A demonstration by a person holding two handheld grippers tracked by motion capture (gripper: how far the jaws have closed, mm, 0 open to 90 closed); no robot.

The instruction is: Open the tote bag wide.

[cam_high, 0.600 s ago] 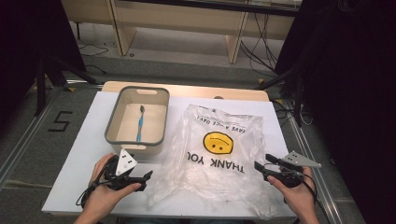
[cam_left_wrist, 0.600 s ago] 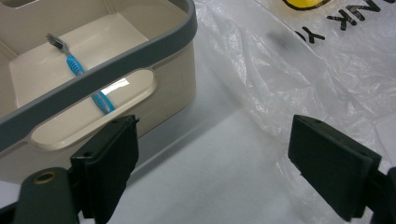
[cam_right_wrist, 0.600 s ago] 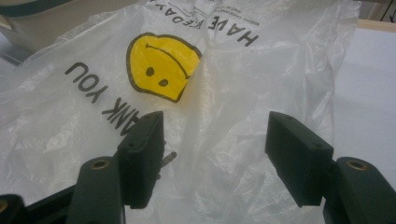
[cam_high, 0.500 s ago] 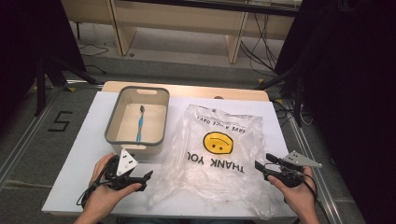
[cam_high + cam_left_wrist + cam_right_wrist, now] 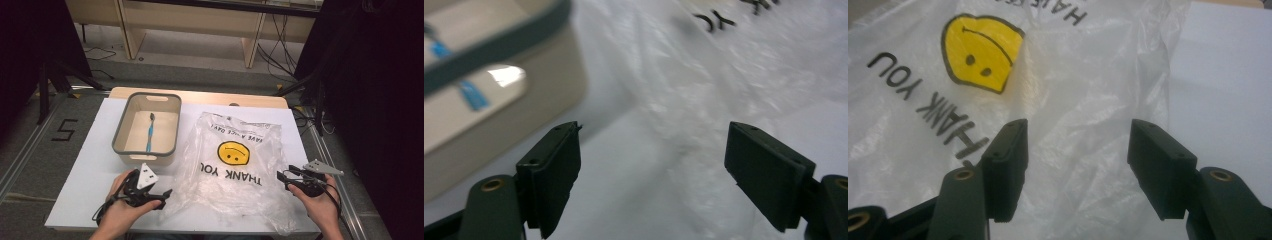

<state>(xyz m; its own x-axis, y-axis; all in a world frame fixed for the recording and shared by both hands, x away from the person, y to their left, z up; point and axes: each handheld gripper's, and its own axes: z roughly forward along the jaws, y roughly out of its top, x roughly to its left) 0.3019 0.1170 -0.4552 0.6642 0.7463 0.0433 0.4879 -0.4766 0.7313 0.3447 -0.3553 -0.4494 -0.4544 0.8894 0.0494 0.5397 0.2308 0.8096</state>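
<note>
Bag (image 5: 235,165) lies mid-frame on the worktop (image 5: 95,165), between the wide-open left gripper (image 5: 161,199) and wide-open right gripper (image 5: 283,176), neither gripping it.

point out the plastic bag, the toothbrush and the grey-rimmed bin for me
plastic bag (image 5: 234,152): high view, on its yellow smiley print.
toothbrush (image 5: 149,135): high view, on the middle of its blue handle, inside the bin.
bin (image 5: 118,132): high view, on the left side of its grey rim.

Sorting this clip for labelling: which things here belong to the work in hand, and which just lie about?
In the job: plastic bag, left gripper and right gripper, both open at its edges.
Lying about: bin, blue toothbrush inside it.
</note>
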